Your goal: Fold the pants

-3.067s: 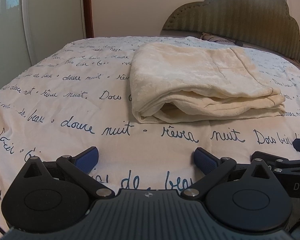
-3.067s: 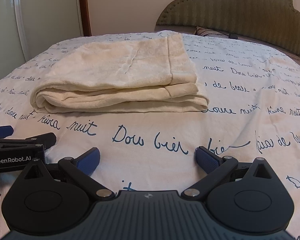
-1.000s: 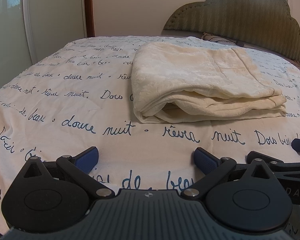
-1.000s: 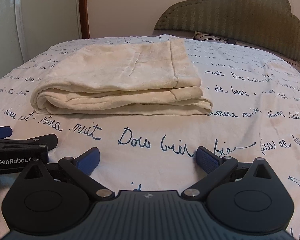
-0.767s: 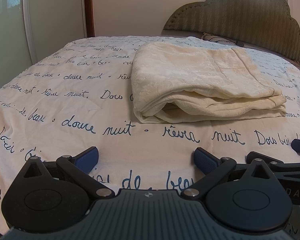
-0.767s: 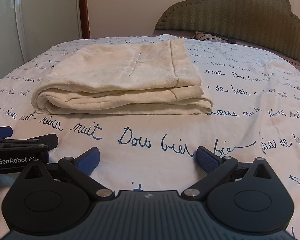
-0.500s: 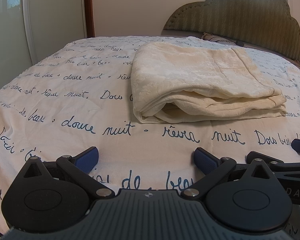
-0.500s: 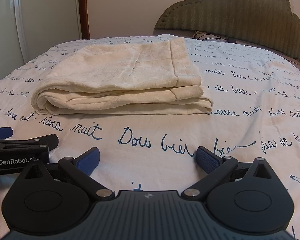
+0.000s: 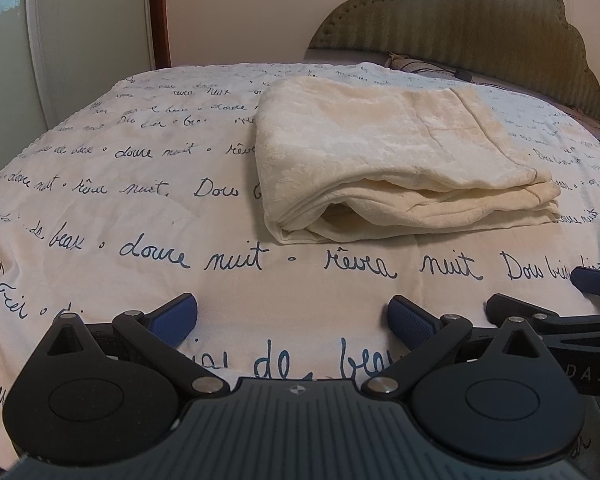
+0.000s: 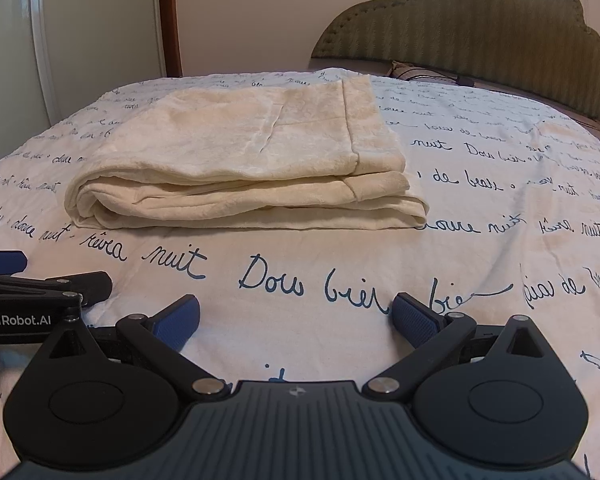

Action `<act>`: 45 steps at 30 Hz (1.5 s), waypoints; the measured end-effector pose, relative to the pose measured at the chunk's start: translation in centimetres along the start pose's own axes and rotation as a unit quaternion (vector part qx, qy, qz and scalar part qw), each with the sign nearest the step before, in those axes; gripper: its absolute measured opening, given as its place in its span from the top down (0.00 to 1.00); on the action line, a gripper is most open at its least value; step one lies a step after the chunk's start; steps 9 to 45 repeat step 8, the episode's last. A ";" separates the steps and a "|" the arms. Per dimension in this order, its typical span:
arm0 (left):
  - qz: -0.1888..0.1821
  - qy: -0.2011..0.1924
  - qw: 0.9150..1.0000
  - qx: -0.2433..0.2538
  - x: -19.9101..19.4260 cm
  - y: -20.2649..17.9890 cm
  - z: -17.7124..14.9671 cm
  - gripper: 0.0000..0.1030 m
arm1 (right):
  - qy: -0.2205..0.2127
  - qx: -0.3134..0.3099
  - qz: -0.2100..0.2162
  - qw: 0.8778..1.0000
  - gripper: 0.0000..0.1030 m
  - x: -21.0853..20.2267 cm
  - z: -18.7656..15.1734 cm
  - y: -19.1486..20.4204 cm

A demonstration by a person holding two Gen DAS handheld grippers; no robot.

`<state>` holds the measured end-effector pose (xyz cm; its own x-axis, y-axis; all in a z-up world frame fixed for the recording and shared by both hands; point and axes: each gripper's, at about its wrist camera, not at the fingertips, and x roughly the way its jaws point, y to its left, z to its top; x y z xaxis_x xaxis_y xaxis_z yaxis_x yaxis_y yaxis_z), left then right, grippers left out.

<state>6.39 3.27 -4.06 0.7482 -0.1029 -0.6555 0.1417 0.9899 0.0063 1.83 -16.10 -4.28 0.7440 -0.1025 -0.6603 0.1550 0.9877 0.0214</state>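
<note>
Cream folded pants unmoved, unchanged

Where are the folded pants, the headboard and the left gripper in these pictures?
folded pants (image 9: 380,148): left wrist view, top layer.
headboard (image 10: 480,24): right wrist view, padded front.
left gripper (image 9: 292,316): left wrist view, gap midway between its open fingertips.

1 pants, 2 grippers, 1 bed

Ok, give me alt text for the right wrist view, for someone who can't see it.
Cream pants lie folded in a flat stack on a bedspread printed with blue script. The right gripper sits open and empty before them, the left gripper at the left edge, a green headboard behind.
</note>
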 end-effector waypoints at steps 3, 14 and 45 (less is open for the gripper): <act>-0.003 -0.001 1.000 -0.005 0.0 0.1 0.0 0.00 | 0.000 0.000 0.000 1.000 0.00 0.0 0.0 0.0; 0.024 -0.020 1.000 -0.001 -1.0 -0.1 -0.2 0.00 | -0.006 -0.009 0.015 1.000 0.00 -0.5 0.1 0.1; 0.024 -0.020 1.000 -0.001 -1.0 -0.1 -0.2 0.00 | -0.006 -0.009 0.015 1.000 0.00 -0.5 0.1 0.1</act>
